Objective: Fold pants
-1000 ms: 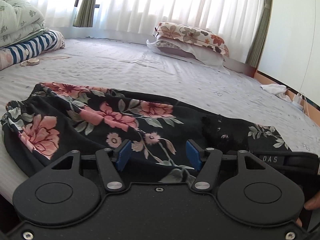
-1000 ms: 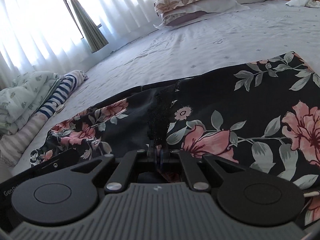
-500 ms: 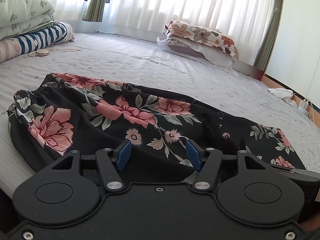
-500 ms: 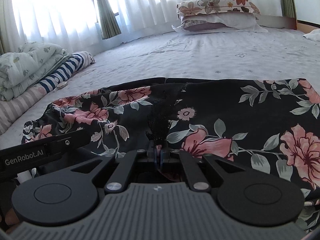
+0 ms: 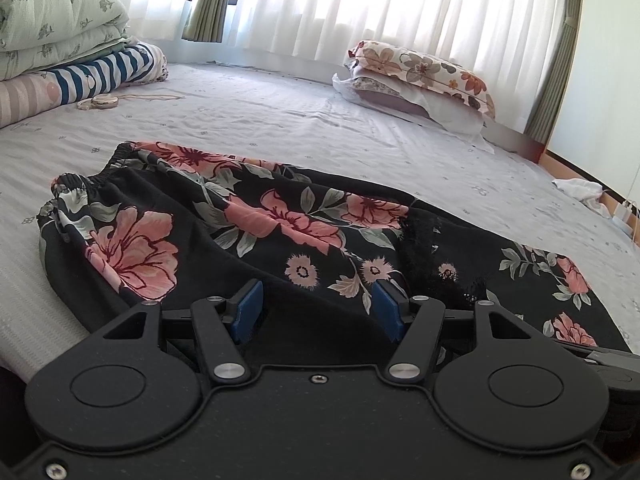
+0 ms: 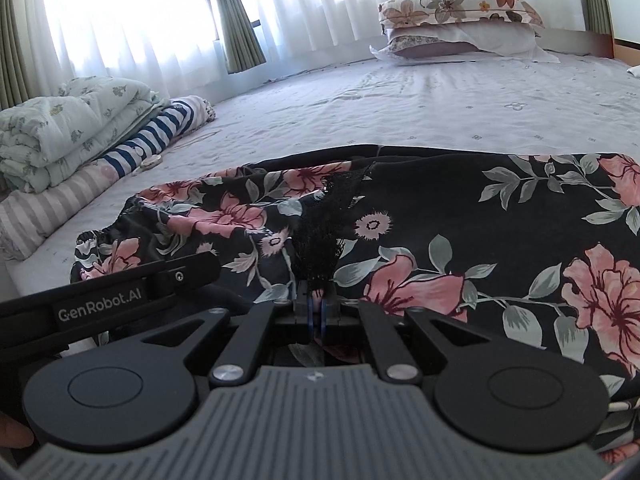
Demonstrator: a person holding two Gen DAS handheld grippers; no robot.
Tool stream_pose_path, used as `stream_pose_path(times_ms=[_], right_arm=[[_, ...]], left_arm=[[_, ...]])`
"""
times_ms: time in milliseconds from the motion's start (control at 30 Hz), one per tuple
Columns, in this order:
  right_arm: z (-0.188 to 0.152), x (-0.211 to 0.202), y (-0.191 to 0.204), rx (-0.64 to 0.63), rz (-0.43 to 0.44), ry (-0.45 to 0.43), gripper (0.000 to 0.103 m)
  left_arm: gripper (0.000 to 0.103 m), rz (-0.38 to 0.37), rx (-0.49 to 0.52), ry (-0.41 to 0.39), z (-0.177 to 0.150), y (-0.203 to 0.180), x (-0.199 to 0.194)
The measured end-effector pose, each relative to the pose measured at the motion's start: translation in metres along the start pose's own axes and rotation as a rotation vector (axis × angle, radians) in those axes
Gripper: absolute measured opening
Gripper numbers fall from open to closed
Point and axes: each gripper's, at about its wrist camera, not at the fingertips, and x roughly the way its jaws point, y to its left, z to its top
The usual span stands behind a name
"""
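The left gripper, its blue pads standing apart over dark cloth, hangs above black floral pants spread on a pale bed sheet, with stacked pillows by white curtains and folded bedding at far left.

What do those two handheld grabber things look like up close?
Both are black, each with two round discs and slim linkage arms leading to blue-padded fingers. The right gripper has a ribbed grey top; the left gripper is flat black, its side printed "GenRobot.AI" in white.
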Motion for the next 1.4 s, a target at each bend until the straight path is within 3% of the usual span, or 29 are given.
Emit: stream_pose_path(times_ms=[133, 167, 200, 267, 333, 367, 433, 533, 600, 733, 833, 1000, 1100, 1200, 1333, 1400], right_arm=[[-0.003, 0.004, 0.008, -0.03, -0.005, -0.002, 0.01], [-0.005, 0.005, 0.01, -0.046, -0.009, -0.006, 0.02], [-0.006, 0.005, 0.011, -0.059, -0.011, -0.011, 0.023], [-0.008, 0.003, 0.013, -0.083, 0.006, -0.019, 0.052], [-0.01, -0.002, 0.014, -0.075, 0.06, -0.024, 0.071], [-0.011, -0.005, 0.014, -0.072, 0.087, -0.027, 0.079], [-0.014, -0.01, 0.018, -0.09, 0.114, -0.034, 0.084], [-0.02, -0.025, 0.018, -0.118, 0.13, -0.061, 0.085], [-0.022, -0.038, 0.011, -0.094, 0.097, -0.109, 0.087], [-0.023, -0.058, -0.015, -0.061, -0.131, -0.205, 0.089], [-0.021, -0.063, -0.044, -0.033, -0.306, -0.23, 0.09], [-0.029, -0.065, -0.078, -0.028, -0.488, -0.238, 0.093], [-0.039, -0.059, -0.093, -0.016, -0.507, -0.198, 0.096], [-0.05, -0.058, -0.096, -0.051, -0.478, -0.244, 0.102], [-0.053, -0.057, -0.093, -0.068, -0.476, -0.257, 0.103], [-0.053, -0.057, -0.093, -0.068, -0.473, -0.26, 0.103]], left_arm=[[0.059, 0.015, -0.015, -0.014, 0.003, 0.007, -0.003], [0.059, 0.021, -0.02, -0.018, 0.003, 0.01, -0.004], [0.059, 0.031, -0.024, -0.025, 0.004, 0.013, -0.006], [0.061, 0.058, -0.036, -0.041, 0.007, 0.019, -0.009], [0.073, 0.095, -0.054, -0.067, 0.011, 0.028, -0.013], [0.077, 0.112, -0.06, -0.081, 0.012, 0.031, -0.015], [0.077, 0.153, -0.066, -0.101, 0.016, 0.038, -0.018], [0.08, 0.211, -0.085, -0.118, 0.021, 0.05, -0.019], [0.084, 0.252, -0.1, -0.131, 0.023, 0.058, -0.019], [0.086, 0.36, -0.125, -0.136, 0.026, 0.074, -0.013], [0.086, 0.434, -0.153, -0.141, 0.026, 0.087, -0.007], [0.086, 0.485, -0.227, -0.15, 0.028, 0.107, 0.001], [0.088, 0.492, -0.264, -0.137, 0.028, 0.117, 0.007], [0.091, 0.479, -0.325, -0.107, 0.026, 0.127, 0.014], [0.092, 0.468, -0.356, -0.127, 0.024, 0.131, 0.017], [0.069, 0.455, -0.371, -0.142, 0.024, 0.131, 0.017]])
